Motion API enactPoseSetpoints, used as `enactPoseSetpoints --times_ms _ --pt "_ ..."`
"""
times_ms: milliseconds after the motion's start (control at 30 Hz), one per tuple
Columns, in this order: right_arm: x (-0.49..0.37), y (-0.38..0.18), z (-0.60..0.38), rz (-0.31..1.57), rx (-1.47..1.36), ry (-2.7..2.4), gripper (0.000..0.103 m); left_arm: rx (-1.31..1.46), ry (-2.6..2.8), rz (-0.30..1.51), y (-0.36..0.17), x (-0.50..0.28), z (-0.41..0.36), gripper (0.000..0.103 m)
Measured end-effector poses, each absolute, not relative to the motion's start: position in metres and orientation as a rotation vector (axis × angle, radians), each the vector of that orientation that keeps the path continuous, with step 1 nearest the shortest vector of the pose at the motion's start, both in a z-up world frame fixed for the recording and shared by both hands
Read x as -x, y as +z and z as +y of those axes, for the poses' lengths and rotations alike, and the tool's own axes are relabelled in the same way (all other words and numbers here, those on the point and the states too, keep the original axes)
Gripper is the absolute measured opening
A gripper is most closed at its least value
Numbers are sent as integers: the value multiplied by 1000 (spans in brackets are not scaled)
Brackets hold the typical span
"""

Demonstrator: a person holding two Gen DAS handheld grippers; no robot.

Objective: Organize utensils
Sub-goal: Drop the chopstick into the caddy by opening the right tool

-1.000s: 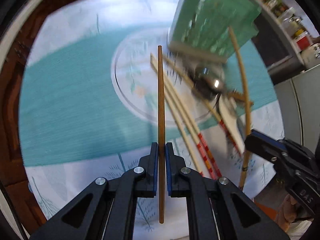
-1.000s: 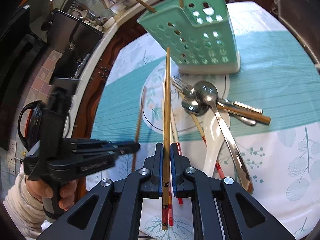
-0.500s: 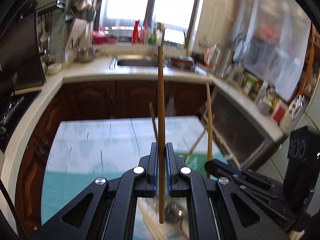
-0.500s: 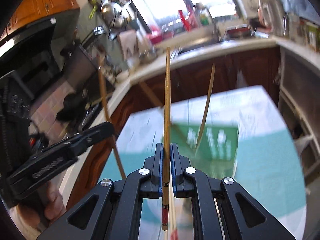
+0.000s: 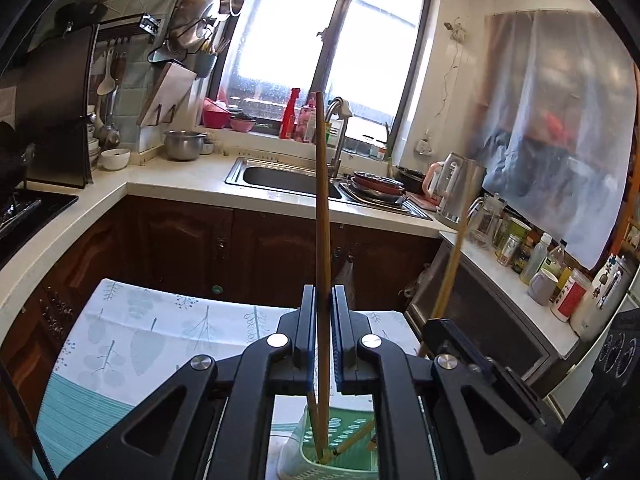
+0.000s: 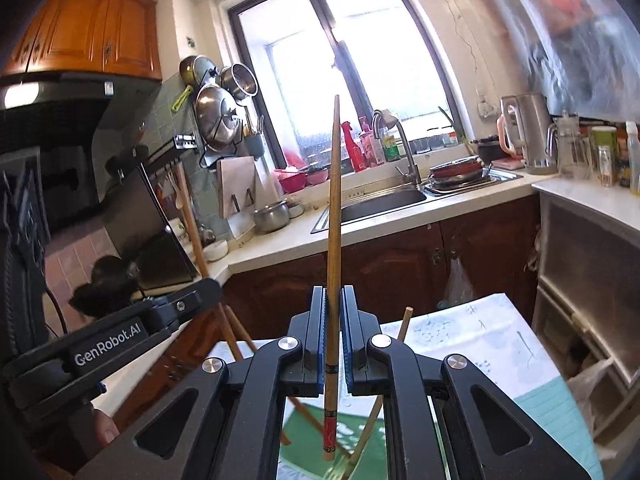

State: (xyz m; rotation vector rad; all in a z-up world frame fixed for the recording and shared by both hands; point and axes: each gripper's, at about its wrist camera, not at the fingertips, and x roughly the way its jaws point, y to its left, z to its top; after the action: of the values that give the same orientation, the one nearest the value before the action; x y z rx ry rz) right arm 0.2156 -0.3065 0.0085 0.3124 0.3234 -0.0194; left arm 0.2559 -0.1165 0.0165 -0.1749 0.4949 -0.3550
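My left gripper [image 5: 322, 300] is slightly open around a dark brown chopstick [image 5: 321, 200] that stands upright, its lower end down in the green perforated utensil holder [image 5: 352, 436]. My right gripper [image 6: 333, 300] is also slightly open around a lighter chopstick with a red-patterned end [image 6: 334, 216], which stands upright above the same holder [image 6: 304, 420]. Other chopsticks [image 6: 402, 324] lean inside the holder. The right gripper shows at the right of the left wrist view [image 5: 460, 340]; the left gripper shows at the left of the right wrist view [image 6: 132, 332].
A table with a white and teal leaf-print cloth [image 5: 132, 332] lies below. Behind it run dark wood cabinets, a counter with a steel sink [image 5: 288, 178], a kettle [image 5: 456, 184] and jars. The remaining utensils on the table are out of sight.
Both grippers swung up from pointing down at the table to level, and both chopsticks now stand upright over the holder. The left chopstick's lower end has gone into the holder. Both jaws have loosened.
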Motion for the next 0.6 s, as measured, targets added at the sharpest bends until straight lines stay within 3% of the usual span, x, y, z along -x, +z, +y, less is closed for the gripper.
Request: enactPoseSetpoints --times_ms 233,300,400,467,600 --pt "-244 -53 -283 393 -193 67 7 150 -413 573 -16 -261 -120 5" --pt "-245 -69 -279 443 -168 106 8 157 -434 629 -22 -263 -117 10" --pt "-243 -86 -276 495 -145 134 12 154 -465 681 -27 -258 -114 24" --pt "-237 -90 -271 514 -141 144 20 132 -452 708 -29 -252 -112 50" --pt "-219 -92 -267 533 -157 157 23 134 -471 757 -31 -235 -101 58"
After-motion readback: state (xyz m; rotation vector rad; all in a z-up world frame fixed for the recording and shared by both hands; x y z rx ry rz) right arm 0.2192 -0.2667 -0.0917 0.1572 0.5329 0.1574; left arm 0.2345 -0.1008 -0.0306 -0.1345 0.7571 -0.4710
